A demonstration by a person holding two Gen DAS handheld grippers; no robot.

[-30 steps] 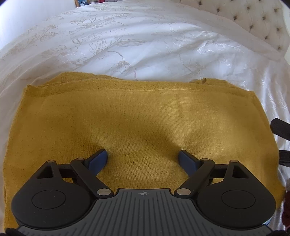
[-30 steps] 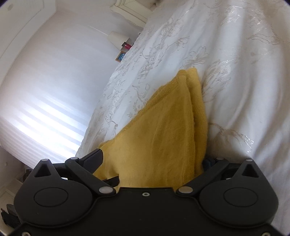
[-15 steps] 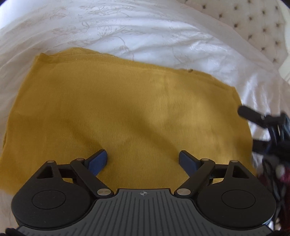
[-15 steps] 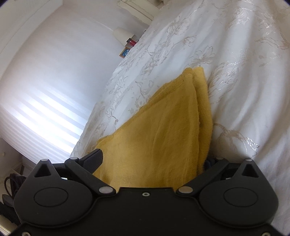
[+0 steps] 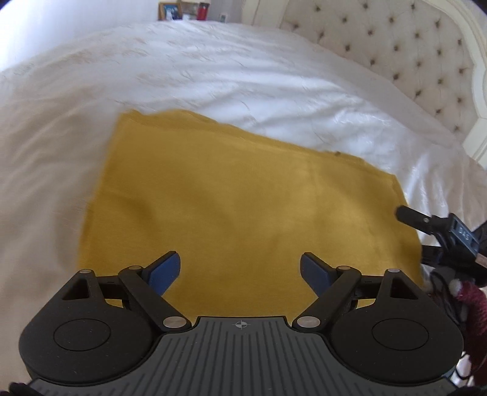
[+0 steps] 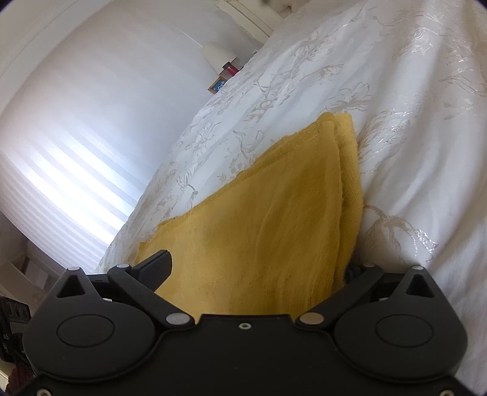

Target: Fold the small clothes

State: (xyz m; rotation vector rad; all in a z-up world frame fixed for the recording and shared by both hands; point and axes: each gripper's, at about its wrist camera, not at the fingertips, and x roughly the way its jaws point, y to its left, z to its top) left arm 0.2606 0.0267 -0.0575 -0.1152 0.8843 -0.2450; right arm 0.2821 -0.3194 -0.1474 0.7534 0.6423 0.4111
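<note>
Much of the yellow garment (image 5: 243, 201) is cut off from sight: in the left wrist view its near edge runs under the left tool (image 5: 240, 271), and in the right wrist view the lower part of the yellow garment (image 6: 261, 225) vanishes behind the black body of the right tool (image 6: 258, 268). The left view is smeared by blur toward 9 o'clock, so the cloth's edge there is hard to trace. The right tool's far finger, at 4 o'clock, is almost wholly hidden behind the stacked cloth edges; only the dark finger at 8 o'clock shows plainly

The garment lies folded flat on the white embroidered bedspread (image 5: 228, 70), a rough rectangle with layered edges visible toward 1 o'clock in the right view. A tufted headboard (image 5: 404, 51) stands at 1 o'clock in the left view, and a framed picture (image 5: 170, 10) sits at 11 o'clock beyond the bed

The left tool hangs above the cloth, looking down on it, its blue-padded fingers (image 5: 166, 269) spread wide apart and holding nothing. The right tool (image 5: 426, 231) shows at 3 o'clock in the left view, at the garment's side edge. It lies low along the bed, fingers spread with the folded cloth running between them; whether they press on it I cannot tell
</note>
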